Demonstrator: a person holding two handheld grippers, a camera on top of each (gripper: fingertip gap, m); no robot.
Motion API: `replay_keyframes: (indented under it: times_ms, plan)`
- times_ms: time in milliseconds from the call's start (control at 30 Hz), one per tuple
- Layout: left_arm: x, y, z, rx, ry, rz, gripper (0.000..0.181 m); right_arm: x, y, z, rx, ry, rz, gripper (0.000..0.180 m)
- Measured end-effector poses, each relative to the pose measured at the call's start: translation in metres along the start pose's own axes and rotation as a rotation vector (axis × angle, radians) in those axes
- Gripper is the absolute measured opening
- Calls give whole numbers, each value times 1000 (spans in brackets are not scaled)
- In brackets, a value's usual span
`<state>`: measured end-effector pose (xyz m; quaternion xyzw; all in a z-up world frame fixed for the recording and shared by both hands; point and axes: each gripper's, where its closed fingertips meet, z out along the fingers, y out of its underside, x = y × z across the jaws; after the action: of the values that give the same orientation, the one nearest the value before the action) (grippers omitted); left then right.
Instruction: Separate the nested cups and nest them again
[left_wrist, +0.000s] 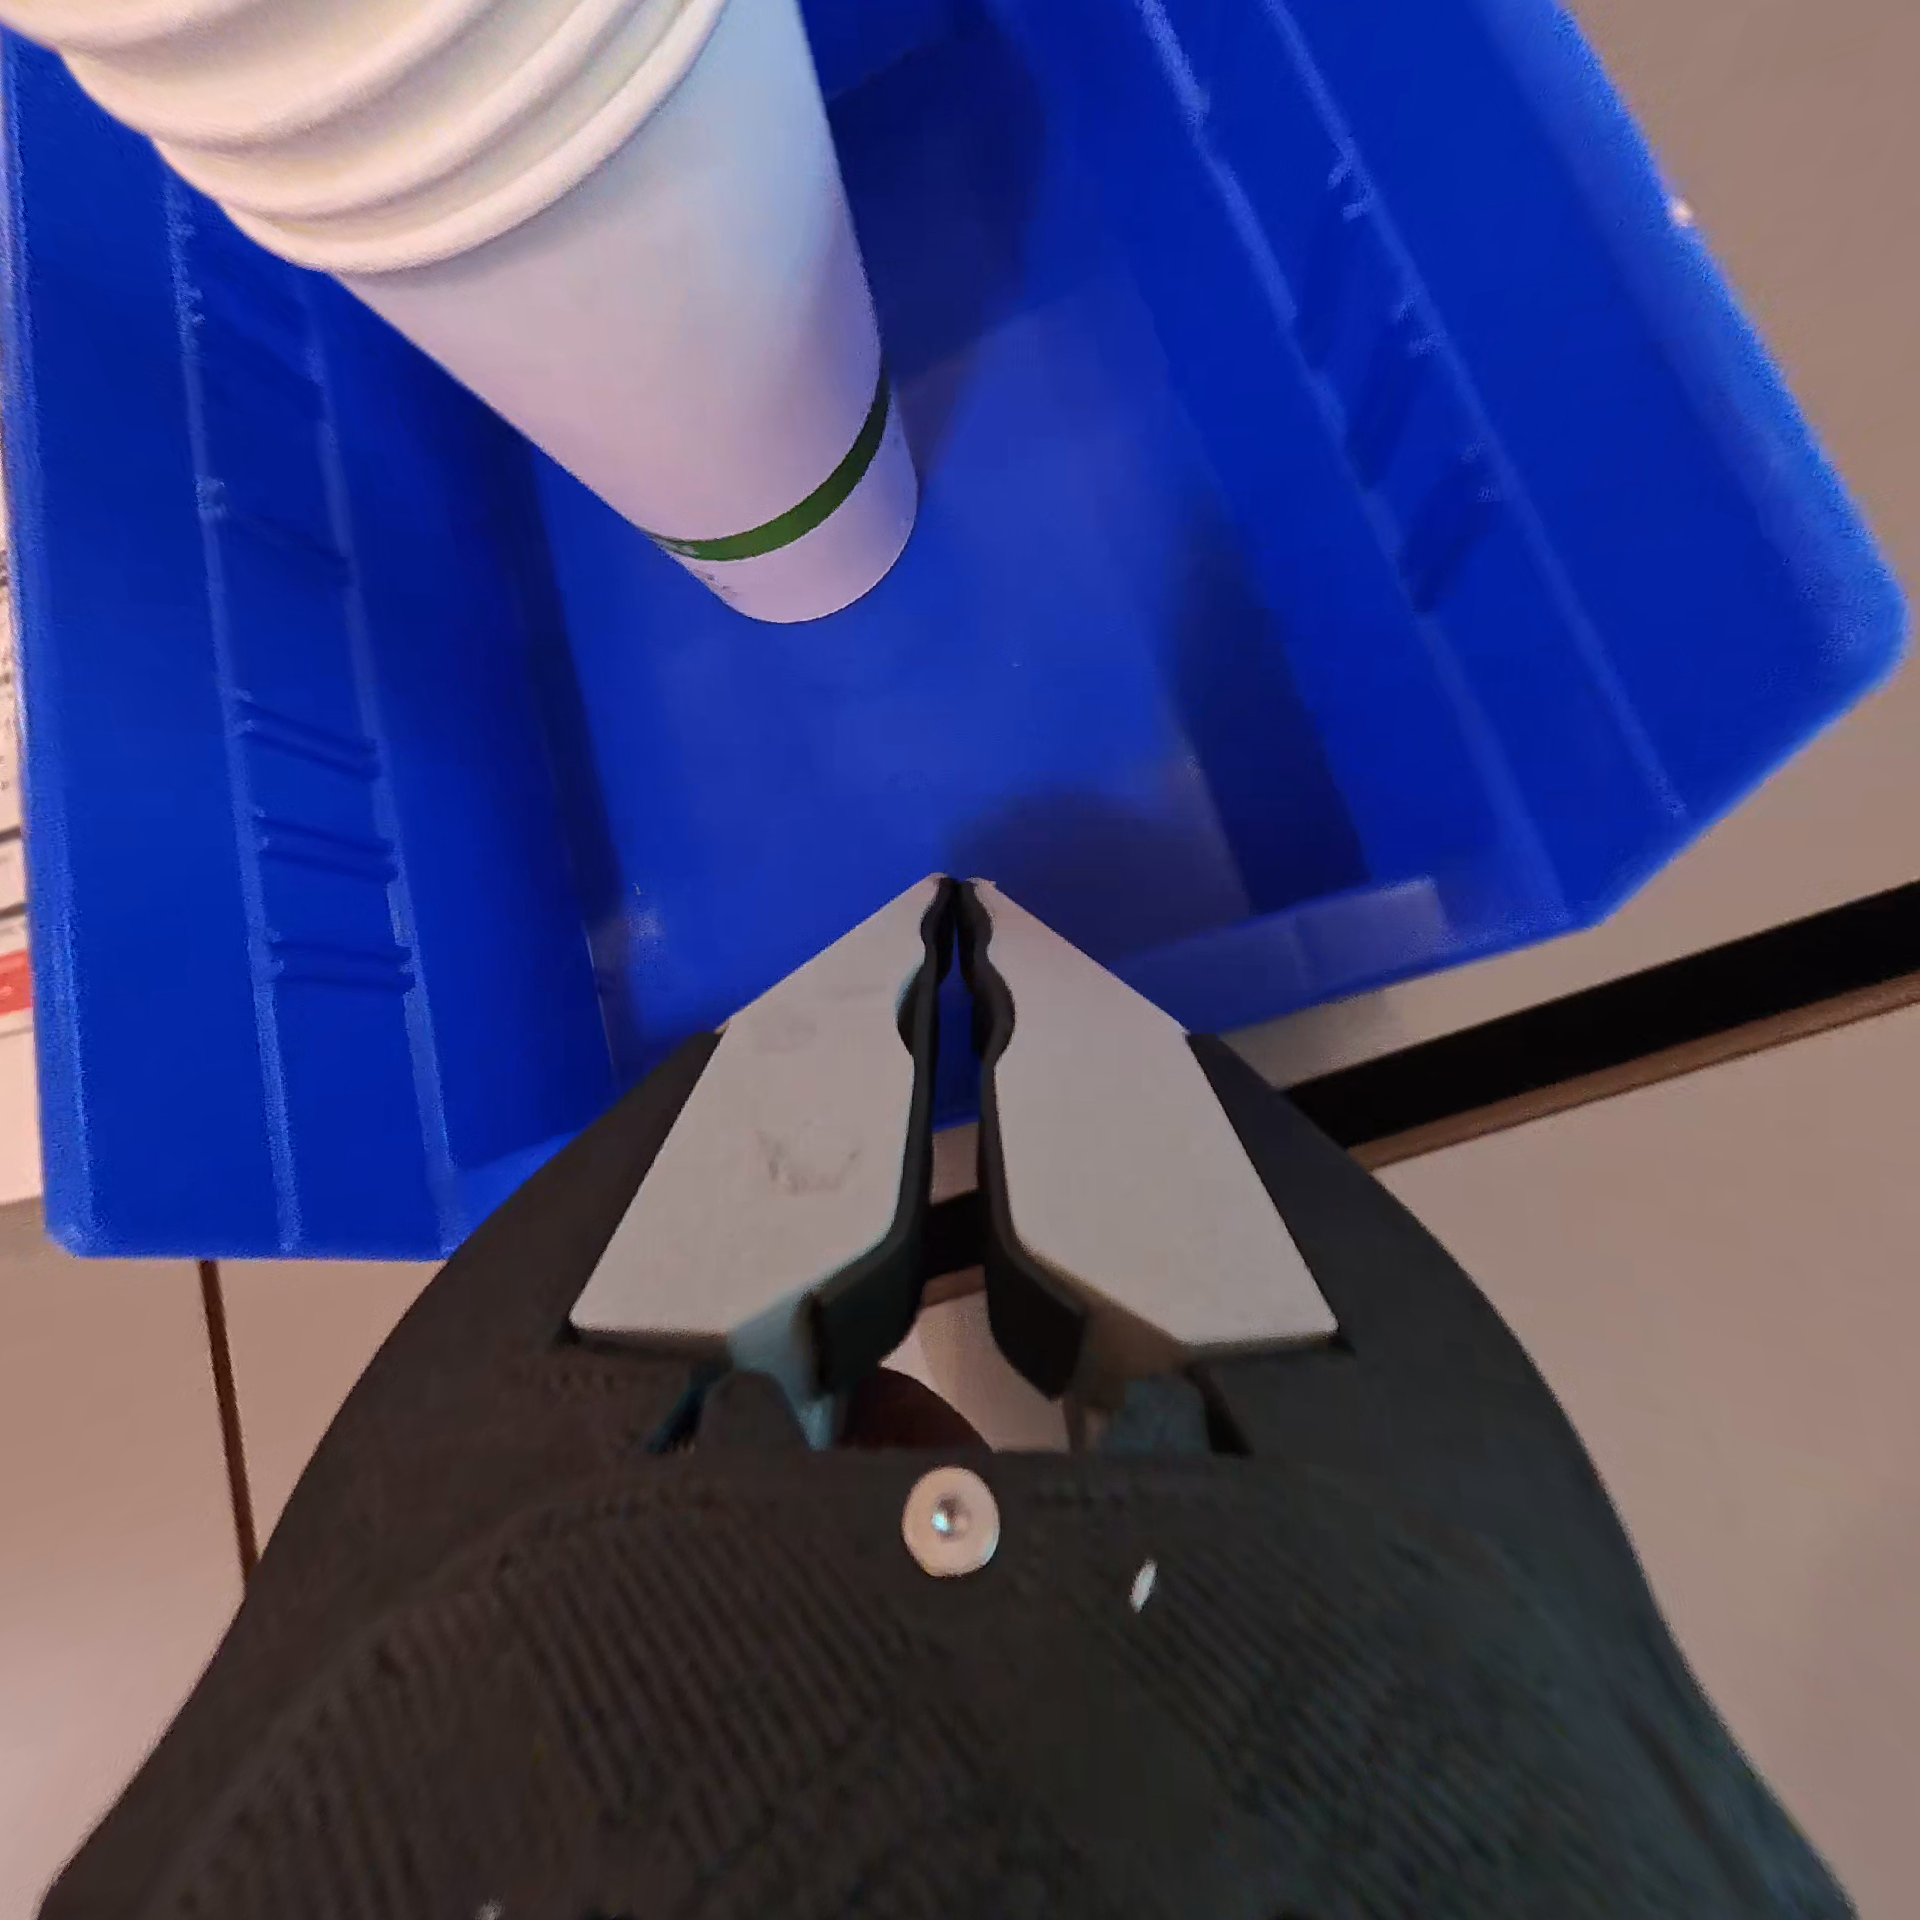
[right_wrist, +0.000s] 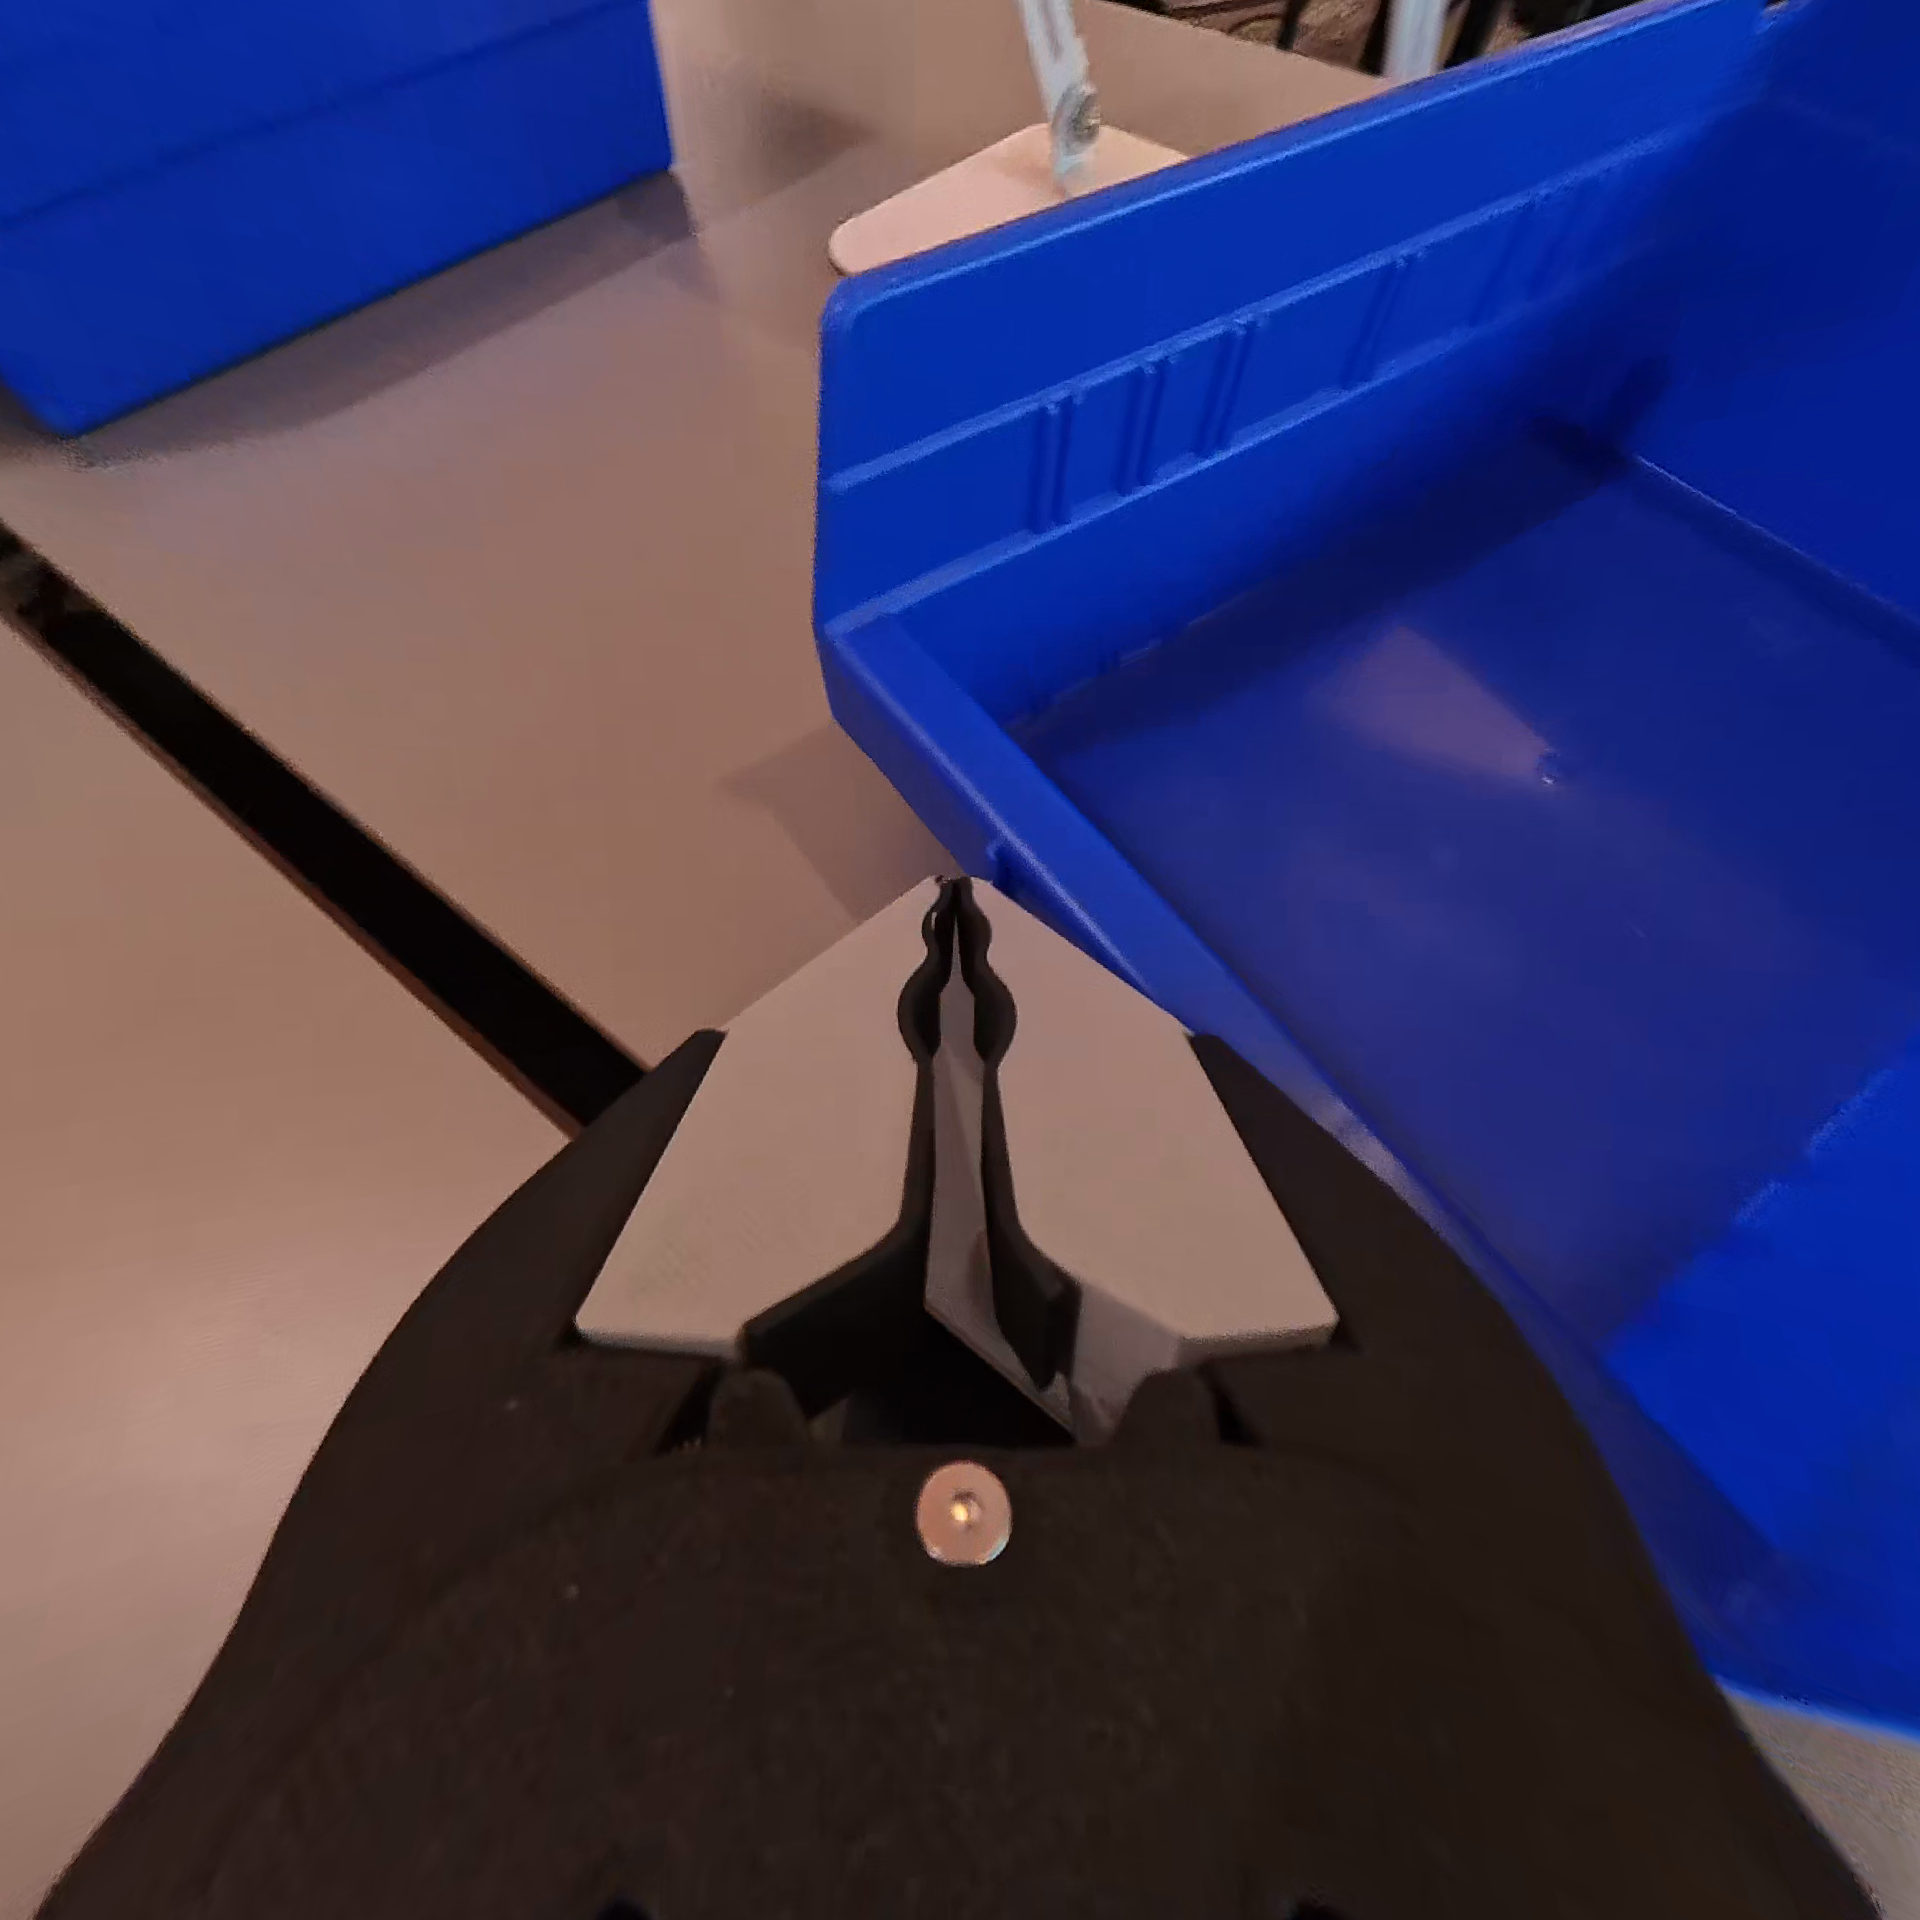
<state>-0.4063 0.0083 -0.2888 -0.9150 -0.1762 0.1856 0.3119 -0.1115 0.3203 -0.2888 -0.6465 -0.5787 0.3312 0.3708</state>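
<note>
A stack of nested white paper cups (left_wrist: 582, 270) with a green band near the base stands upright inside a blue plastic bin (left_wrist: 1351, 520), at its far left. Several rolled rims show at the top of the stack. My left gripper (left_wrist: 954, 883) is shut and empty, above the bin's near end, below and right of the cups and apart from them. My right gripper (right_wrist: 954, 883) is shut and empty, over the table just outside the near corner of a blue bin (right_wrist: 1039, 540). No cups show in the right wrist view.
The beige table (right_wrist: 416, 623) has a black seam (right_wrist: 312, 831) running across it. A second blue bin (right_wrist: 260, 208) sits at the far left in the right wrist view. A flat stand base with a metal bracket (right_wrist: 997, 197) sits behind the near bin. Across from one pair of fingers to the other is roughly 45 centimeters.
</note>
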Motion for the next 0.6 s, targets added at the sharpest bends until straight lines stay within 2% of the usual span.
replay_keyframes:
  times_ms: [133,233,367,400,433,533,600]
  plan:
    - [-13,11,-7,30,-45,-9,0,19,-2,-8,33,29,42,0]
    - [-6,2,-21,127,-19,-41,0,1,-22,-18,137,-27,46,0]
    - [14,-42,-52,350,17,-120,3,-34,-59,-15,254,-73,-7,3]
    - [22,-57,-59,411,31,-136,21,-45,-69,-9,274,-89,-17,8]
    - [31,-71,-65,464,49,-148,30,-56,-78,-2,281,-112,-20,11]
    - [55,-111,-80,616,81,-141,35,-83,-105,21,308,-161,-3,29]
    - [56,-137,-102,808,17,-147,26,-101,-120,35,338,-203,-11,30]
